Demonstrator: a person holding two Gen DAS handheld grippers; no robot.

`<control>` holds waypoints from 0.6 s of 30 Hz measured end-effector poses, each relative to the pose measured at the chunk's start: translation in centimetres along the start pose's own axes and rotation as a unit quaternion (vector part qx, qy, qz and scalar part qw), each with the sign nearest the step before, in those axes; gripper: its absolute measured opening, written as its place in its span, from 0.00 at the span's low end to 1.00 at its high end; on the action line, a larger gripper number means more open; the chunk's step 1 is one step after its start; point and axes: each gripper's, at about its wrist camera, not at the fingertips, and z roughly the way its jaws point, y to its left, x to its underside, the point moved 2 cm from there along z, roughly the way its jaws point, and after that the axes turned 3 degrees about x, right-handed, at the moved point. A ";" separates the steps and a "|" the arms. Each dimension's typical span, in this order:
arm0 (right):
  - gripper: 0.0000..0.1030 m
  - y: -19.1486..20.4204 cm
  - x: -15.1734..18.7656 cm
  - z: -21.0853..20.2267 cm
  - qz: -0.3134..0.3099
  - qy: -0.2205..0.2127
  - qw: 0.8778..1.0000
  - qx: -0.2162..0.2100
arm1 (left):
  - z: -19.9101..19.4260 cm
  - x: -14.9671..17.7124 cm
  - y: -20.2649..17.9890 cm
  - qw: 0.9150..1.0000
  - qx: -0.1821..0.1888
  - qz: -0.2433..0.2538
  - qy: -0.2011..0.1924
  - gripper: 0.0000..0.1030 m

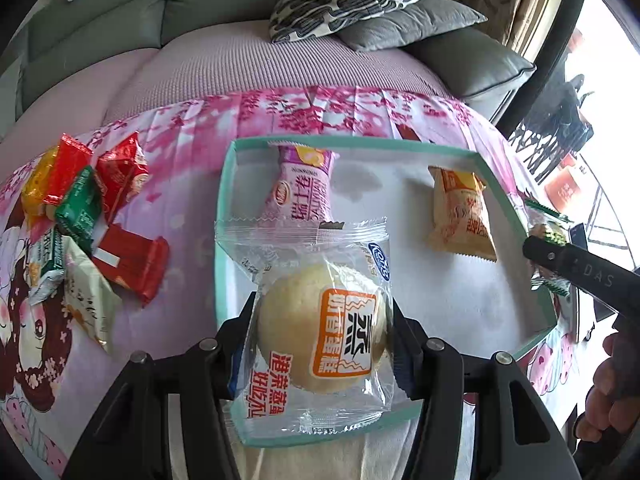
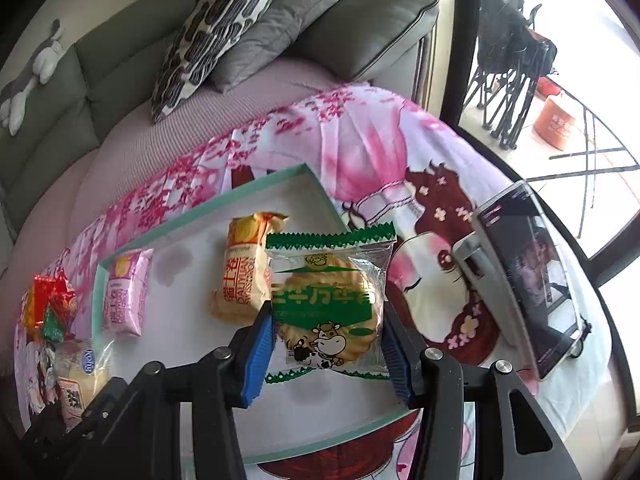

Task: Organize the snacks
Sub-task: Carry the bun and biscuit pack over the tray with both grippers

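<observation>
Purple pack (image 1: 301,184) and orange pack (image 1: 460,212) lie in tray (image 1: 224,184); loose pile (image 1: 88,216) left on bench. My left tongs (image 1: 324,334) grip steamed cake (image 1: 320,332), right tongs (image 2: 328,344) grip cow biscuit (image 2: 326,308), both angled down over tray.

- The shallow white tray with mint-green rim (image 1: 224,200) has bare floor between the purple wrapped snack (image 1: 298,184) and orange wrapped snack (image 1: 460,212).
- Left, a heap of red and green packets (image 1: 92,208) crowds the pink floral cloth (image 1: 188,152).
- Right, a propped black phone (image 2: 528,280) blocks.
</observation>
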 end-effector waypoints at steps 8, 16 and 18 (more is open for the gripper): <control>0.52 -0.2 1.0 2.3 0.005 0.039 0.999 0.003 | 1.3 0.3 -0.3 1.000 -0.003 0.006 0.009 0.56; 0.52 -0.2 1.2 2.5 0.006 0.044 0.999 -0.001 | 1.7 0.4 -0.3 1.000 -0.009 0.006 0.011 0.56; 0.52 -0.1 1.2 2.5 0.004 0.045 0.999 -0.001 | 1.8 0.4 -0.3 1.000 -0.008 0.007 0.011 0.67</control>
